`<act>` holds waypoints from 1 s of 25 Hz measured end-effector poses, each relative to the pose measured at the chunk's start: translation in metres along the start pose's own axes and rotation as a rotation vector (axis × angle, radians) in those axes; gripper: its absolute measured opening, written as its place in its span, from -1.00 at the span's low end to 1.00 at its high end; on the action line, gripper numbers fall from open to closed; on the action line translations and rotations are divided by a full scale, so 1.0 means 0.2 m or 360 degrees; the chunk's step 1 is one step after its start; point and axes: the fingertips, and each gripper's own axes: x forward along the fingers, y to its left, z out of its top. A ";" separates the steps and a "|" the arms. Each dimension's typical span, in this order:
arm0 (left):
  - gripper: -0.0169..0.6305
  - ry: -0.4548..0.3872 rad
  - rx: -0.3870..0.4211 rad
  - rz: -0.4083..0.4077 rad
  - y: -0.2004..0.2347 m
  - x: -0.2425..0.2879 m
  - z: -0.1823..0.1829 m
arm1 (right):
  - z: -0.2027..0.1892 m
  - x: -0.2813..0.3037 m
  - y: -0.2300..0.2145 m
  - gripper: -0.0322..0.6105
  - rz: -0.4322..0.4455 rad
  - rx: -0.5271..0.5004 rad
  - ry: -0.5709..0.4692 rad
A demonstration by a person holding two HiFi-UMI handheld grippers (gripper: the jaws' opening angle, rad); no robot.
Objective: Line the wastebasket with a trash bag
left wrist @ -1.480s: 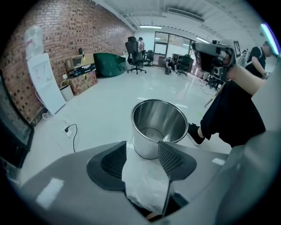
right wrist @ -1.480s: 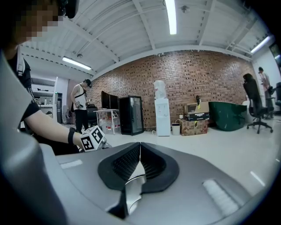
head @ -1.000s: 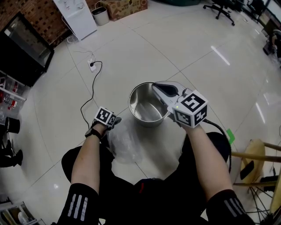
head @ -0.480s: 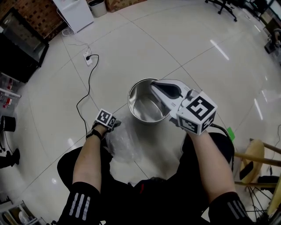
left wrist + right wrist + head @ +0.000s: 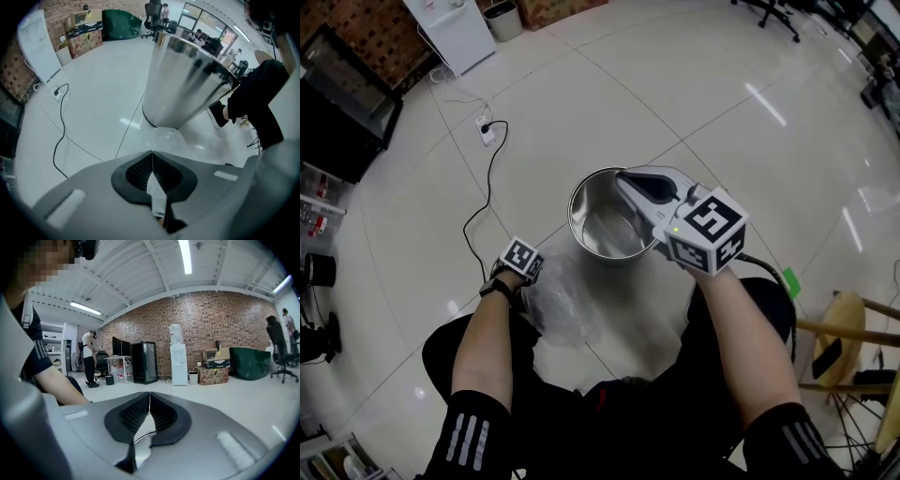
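The shiny metal wastebasket (image 5: pixel 602 228) stands upright on the white tile floor, seen from the side as wastebasket (image 5: pixel 185 79) in the left gripper view. A crumpled clear trash bag (image 5: pixel 561 302) lies on the floor just in front of it. My left gripper (image 5: pixel 531 272) points steeply down onto the bag's left edge. Its jaws have just been closing and now stand shut, with a thin fold of the bag (image 5: pixel 165 136) pinched between them at the left gripper (image 5: pixel 152 153). My right gripper (image 5: pixel 625 177) is shut on the wastebasket's far right rim; the bright rim (image 5: pixel 140 437) shows under the right gripper (image 5: pixel 149 393).
A black cable (image 5: pixel 484 202) runs from a socket strip (image 5: pixel 485 131) past the wastebasket's left. A white dispenser (image 5: pixel 450 28) and a black cabinet (image 5: pixel 342 112) stand at the far left. A wooden stool (image 5: pixel 848 337) is at the right. My knees are close behind the bag.
My left gripper has sunk onto the bag and its jaws have closed on the film. The right gripper has stayed on the wastebasket's rim.
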 end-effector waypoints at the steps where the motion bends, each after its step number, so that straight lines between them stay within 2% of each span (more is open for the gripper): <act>1: -0.94 -0.0039 0.0032 0.0010 -0.01 -0.04 0.03 | -0.01 0.00 0.00 -0.87 -0.0004 0.0005 0.0006; 5: -0.94 -0.0136 0.0225 0.0065 -0.06 -0.22 0.16 | -0.03 -0.01 -0.01 -0.87 -0.0010 0.0012 0.0016; 8: -0.94 -0.0160 0.0369 0.0184 -0.04 -0.38 0.22 | -0.04 -0.02 0.01 -0.87 -0.0007 0.0012 0.0025; 10: -0.94 -0.0196 0.0410 0.0235 -0.05 -0.48 0.25 | -0.06 -0.04 0.01 -0.87 -0.0011 0.0013 0.0038; 15: -0.94 -0.0404 0.0520 0.0221 -0.21 -0.76 0.41 | -0.12 -0.05 0.03 -0.84 0.0017 0.0025 0.0071; 20: -0.94 -0.0556 0.0648 0.0317 -0.29 -1.05 0.50 | -0.19 0.01 0.11 -0.57 0.0145 0.0008 0.0154; 25: -0.94 -0.0738 0.0738 0.0402 -0.38 -1.35 0.57 | -0.25 0.07 0.19 -0.44 0.0185 -0.0116 0.0252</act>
